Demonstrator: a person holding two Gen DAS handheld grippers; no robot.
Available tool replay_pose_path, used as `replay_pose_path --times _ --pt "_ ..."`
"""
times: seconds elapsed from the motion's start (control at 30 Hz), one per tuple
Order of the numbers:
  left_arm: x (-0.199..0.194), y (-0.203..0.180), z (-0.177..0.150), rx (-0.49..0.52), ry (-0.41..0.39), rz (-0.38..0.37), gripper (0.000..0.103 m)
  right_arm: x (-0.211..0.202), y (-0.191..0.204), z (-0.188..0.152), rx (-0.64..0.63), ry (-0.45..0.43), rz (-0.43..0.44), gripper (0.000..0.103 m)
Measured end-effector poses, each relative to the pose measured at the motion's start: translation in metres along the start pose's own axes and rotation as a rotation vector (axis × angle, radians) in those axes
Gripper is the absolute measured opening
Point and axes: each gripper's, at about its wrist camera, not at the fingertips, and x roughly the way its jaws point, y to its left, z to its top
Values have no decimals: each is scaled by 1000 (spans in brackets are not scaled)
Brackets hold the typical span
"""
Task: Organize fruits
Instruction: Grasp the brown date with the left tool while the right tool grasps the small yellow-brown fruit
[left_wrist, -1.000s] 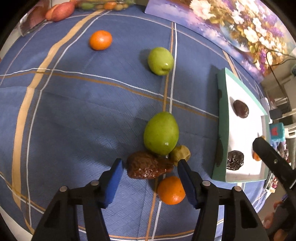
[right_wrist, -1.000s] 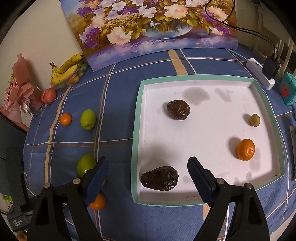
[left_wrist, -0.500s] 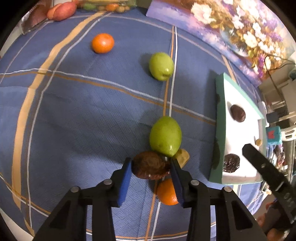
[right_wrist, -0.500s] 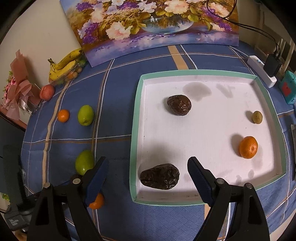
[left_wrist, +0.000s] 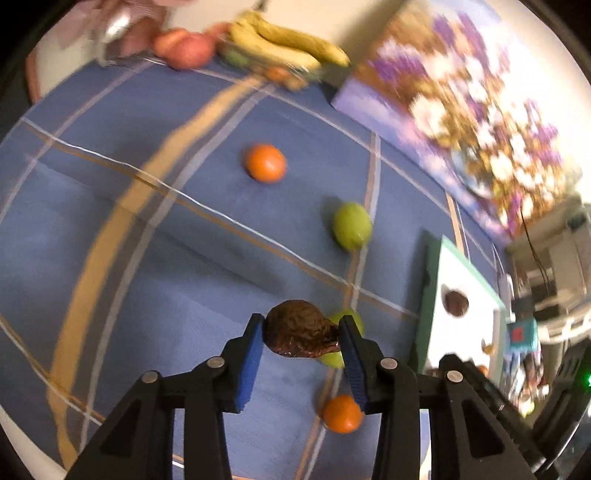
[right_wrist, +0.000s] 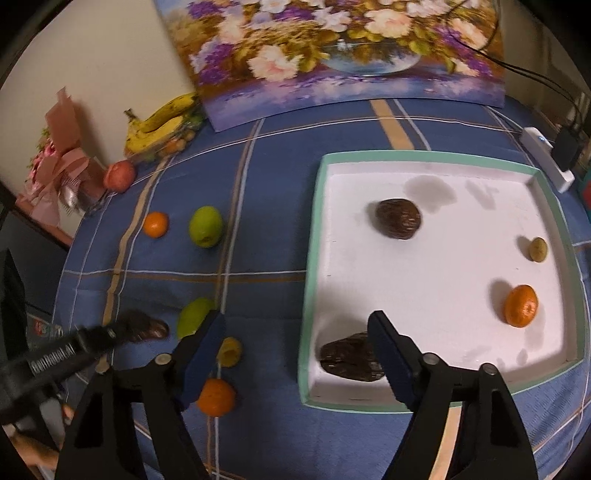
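My left gripper is shut on a dark brown wrinkled fruit and holds it above the blue cloth; the right wrist view shows that fruit at the left. Below it lie a green fruit and an orange. Farther off are another orange and green fruit. My right gripper hovers over the near-left corner of the white tray, its jaws closing with nothing gripped. The tray holds two brown fruits, an orange and a small yellowish fruit.
A small yellow fruit lies on the cloth by the near orange. Bananas, a red apple and a flower painting stand along the back. A power strip sits beyond the tray's far right corner.
The left gripper closed on the brown fruit and lifted it off the cloth, tipping its view upward. The right gripper's jaws narrowed a little; it stayed near the tray's corner.
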Motion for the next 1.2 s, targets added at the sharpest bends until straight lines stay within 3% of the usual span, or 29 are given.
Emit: replay_pose_path --times 0.13,0.2,0.5,0.9,1.2 --pt "-6 19 6 -68 -37 2 43 8 14 -2 -37 15 23 65" --pt "-7 26 9 -87 -50 6 43 13 23 -3 -59 28 40 64" --pt "-6 34 11 -106 -52 -3 43 39 59 -16 -171 107 54 39" --pt "5 35 12 -104 -23 -5 43 70 63 -26 -226 186 -18 26" --pt "-6 26 14 -72 -67 -21 43 44 57 -16 -202 111 22 26"
